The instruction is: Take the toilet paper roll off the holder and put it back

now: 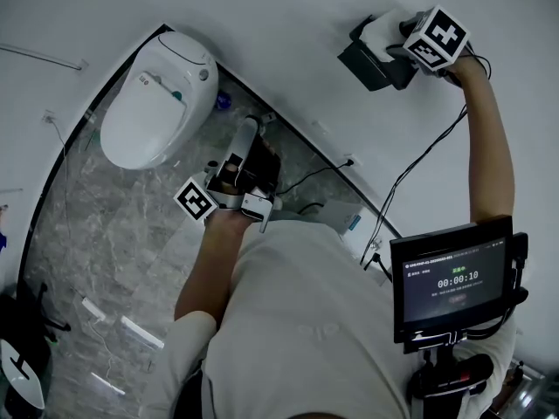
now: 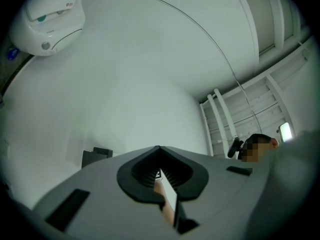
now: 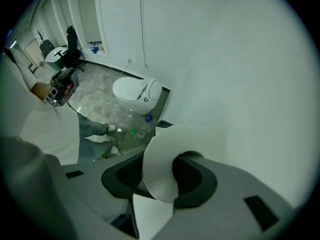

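Observation:
The white toilet paper roll (image 1: 383, 26) is up against the white wall at the black holder (image 1: 371, 66), and my right gripper (image 1: 390, 40) is shut on it. In the right gripper view the roll (image 3: 161, 159) fills the space between the jaws, and a loose sheet hangs down from it. Whether the roll rests on the holder or hangs clear of it cannot be told. My left gripper (image 1: 252, 127) hangs lower, in front of the person's chest, with its jaws together and nothing in them. Its own view looks at the bare wall, with the holder (image 2: 95, 157) small at the lower left.
A white toilet (image 1: 157, 99) stands on the grey marble floor at the left, with a small blue bottle (image 1: 224, 100) beside it. Cables and a white box (image 1: 354, 225) lie along the base of the wall. A monitor (image 1: 450, 278) hangs at the person's right side.

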Available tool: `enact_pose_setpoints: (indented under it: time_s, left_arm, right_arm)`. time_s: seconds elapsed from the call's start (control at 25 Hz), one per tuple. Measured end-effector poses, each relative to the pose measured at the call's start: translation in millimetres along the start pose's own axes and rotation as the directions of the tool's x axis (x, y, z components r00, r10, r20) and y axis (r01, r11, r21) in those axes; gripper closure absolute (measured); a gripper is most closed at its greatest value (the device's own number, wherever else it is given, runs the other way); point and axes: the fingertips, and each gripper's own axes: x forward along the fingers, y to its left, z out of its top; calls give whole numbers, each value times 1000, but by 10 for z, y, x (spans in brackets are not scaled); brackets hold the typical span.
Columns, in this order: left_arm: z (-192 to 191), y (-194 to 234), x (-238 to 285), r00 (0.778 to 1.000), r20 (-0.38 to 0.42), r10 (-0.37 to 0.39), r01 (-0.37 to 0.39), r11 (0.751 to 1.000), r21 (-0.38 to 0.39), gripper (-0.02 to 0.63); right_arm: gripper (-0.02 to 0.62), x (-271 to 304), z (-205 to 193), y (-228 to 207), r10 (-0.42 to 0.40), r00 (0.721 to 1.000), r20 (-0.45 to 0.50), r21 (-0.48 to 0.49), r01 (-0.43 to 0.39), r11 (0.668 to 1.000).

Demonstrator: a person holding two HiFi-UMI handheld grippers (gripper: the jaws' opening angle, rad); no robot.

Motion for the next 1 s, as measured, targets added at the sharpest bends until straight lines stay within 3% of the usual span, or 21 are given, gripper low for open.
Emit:
enact_pose_setpoints:
  time_s: [0.24,0.4,0.72,0.88,1.0]
  left_arm:
    - [38,49,-40,1000,16,12,-12,1000,4,602]
    - [56,65,-30,1000,20,13,-14,1000,4,602]
    - [76,92,54,999,-23,23,-23,1000,3,602]
    - [5,141,152,996,-77,35,-36,999,-13,602]
    - [-53,165,265,991,-129,41,-45,999,-28,602]
  right_arm:
    - [417,73,-31,-67,34,999,-40,-36,-35,999]
    - [414,95,-81,-94,13,999,-31,-37,-14,999]
    - [400,-201,-71,-213,-101,989,112,5,101,995]
    - [400,-568,24,-214,-170,944,281,87,152,985]
    - [400,-895,98,-140,-229,863,450,188,159,969]
